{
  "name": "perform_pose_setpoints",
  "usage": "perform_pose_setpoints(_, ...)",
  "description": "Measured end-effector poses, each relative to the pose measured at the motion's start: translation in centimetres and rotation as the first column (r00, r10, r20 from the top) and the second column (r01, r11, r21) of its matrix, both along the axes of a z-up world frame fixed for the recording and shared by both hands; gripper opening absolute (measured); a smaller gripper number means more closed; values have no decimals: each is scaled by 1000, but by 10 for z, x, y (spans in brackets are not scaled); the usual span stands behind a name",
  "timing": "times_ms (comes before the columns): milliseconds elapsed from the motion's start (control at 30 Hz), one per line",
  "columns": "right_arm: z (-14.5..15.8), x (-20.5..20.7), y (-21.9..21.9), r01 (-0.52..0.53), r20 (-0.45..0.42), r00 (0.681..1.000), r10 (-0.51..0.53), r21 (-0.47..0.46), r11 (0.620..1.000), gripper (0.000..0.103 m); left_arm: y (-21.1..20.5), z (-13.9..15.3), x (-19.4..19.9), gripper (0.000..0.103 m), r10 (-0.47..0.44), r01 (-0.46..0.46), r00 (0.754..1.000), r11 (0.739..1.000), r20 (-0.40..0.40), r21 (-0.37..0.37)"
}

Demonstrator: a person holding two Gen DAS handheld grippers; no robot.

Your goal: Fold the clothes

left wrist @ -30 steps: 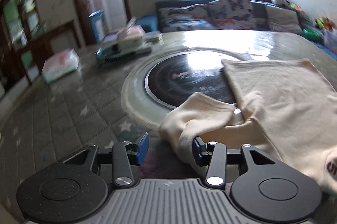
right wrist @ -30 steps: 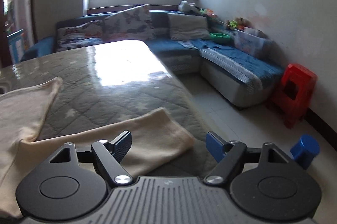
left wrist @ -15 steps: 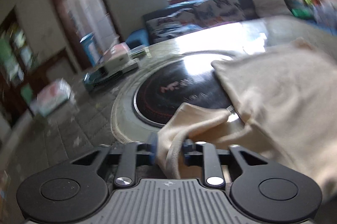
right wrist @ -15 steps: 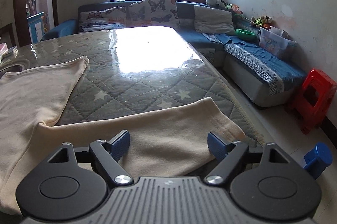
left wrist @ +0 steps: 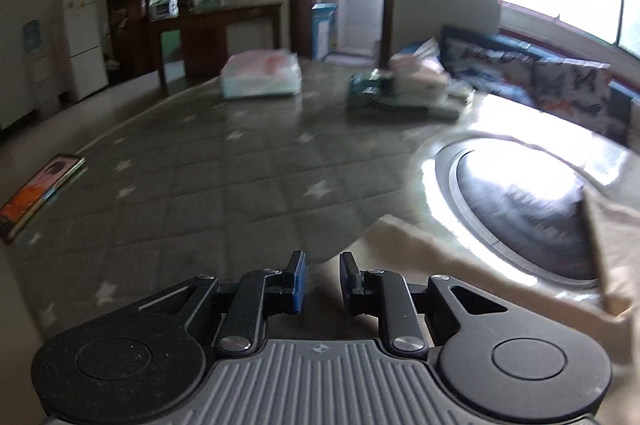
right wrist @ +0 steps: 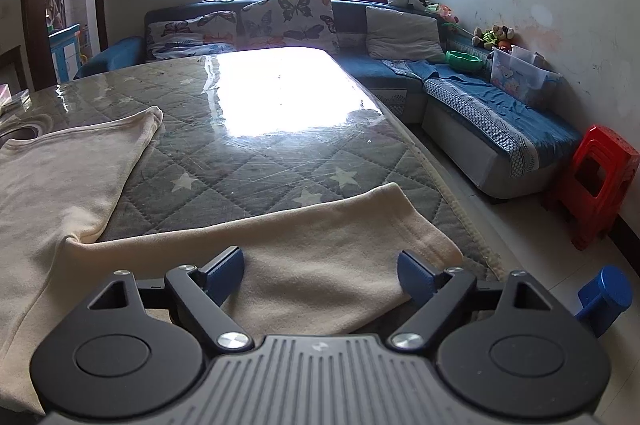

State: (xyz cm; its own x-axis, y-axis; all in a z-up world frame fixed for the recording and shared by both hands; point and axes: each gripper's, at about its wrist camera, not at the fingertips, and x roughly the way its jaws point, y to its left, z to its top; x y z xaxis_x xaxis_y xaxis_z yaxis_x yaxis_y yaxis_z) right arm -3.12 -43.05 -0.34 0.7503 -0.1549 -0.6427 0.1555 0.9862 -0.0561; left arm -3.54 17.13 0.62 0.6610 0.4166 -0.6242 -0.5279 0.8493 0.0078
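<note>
The cream sweatshirt (right wrist: 52,193) lay spread across the quilted counter (right wrist: 256,161), one sleeve (right wrist: 320,249) reaching toward the counter's near right edge and the other sleeve (left wrist: 424,245) running past the rim of the round black cooktop (left wrist: 520,217) set in the surface. My right tongs (right wrist: 320,275) hovered low over the first sleeve with the jaws wide apart and nothing between them. My left tongs (left wrist: 320,279) were drawn close with only a narrow gap left, pale cloth showing in that gap, though I could not tell whether they were pinching it; a phone (left wrist: 38,193) lay well off to the left.
</note>
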Motion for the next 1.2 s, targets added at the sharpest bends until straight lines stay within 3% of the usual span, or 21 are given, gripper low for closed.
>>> perform_pose_setpoints(200, 5, -2, 7, -28, 1, 1000, 28, -28, 999, 86, -25, 5, 2, 21, -135, 134, 991, 991, 16, 4)
perform_pose_setpoints(367, 1, -1, 6, -44, -10, 999, 44, -4, 999, 86, -54, -3, 26, 24, -297, 298, 955, 955, -17, 15)
perform_pose_setpoints(467, 0, 1, -4, -17, -17, 1000, 18, 48, 999, 86, -61, -12, 39, 24, -316, 319, 947, 947, -55, 45)
perform_pose_setpoints(633, 3, -2, -11, 1, -29, 1000, -1, 20, 1000, 86, -62, -9, 41, 23, -300, 303, 952, 951, -66, 57)
perform_pose_setpoints(733, 11, -10, -3, -53, -26, 998, 53, 5, 999, 84, -73, 1, 28, 24, -379, 382, 924, 922, -43, 67)
perform_pose_setpoints(833, 21, -20, 15, -171, -26, 985, 171, -5, 985, 81, -96, 12, 8, 25, -536, 536, 844, 842, -17, 55)
perform_pose_setpoints(933, 32, -32, 41, -352, -37, 936, 351, -17, 936, 77, -126, 17, -17, 31, -695, 692, 719, 717, -2, 85)
perform_pose_setpoints(1100, 41, -57, 88, -589, -56, 808, 586, -63, 806, 75, -169, 16, -53, 40, -876, 867, 482, 473, -23, 156)
perform_pose_setpoints(1200, 39, -80, 129, -736, -102, 677, 729, -120, 667, 73, -187, 10, -69, 45, -925, 909, 373, 350, -67, 225)
